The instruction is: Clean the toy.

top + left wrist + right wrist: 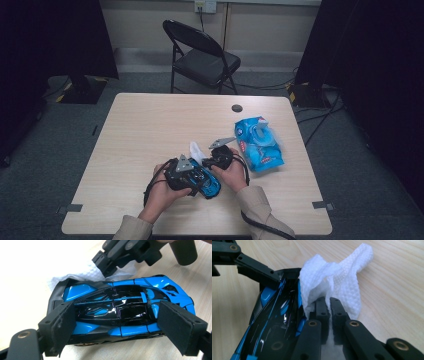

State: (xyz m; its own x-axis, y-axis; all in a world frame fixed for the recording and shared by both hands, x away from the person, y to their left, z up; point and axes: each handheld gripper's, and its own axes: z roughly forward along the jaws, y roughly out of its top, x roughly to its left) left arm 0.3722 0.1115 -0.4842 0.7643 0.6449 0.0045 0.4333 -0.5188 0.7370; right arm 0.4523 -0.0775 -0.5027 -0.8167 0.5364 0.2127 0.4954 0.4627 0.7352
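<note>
The left gripper (pixel 117 322) clamped the blue-and-black toy car (pixel 120 312) lengthwise between its pads. The right gripper (pixel 329 303), jaws pinched together on a white wipe (pixel 332 280), held it against the car's end.

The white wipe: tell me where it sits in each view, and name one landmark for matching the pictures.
High view: the white wipe is at table centre, just above the two grippers, left of the blue packet.
Left gripper view: top centre, behind the blue and black toy car, pinched by the right gripper.
Right gripper view: upper centre, rising from that gripper's closed jaws, right of the car.
Shared landmark: the toy car.
</note>
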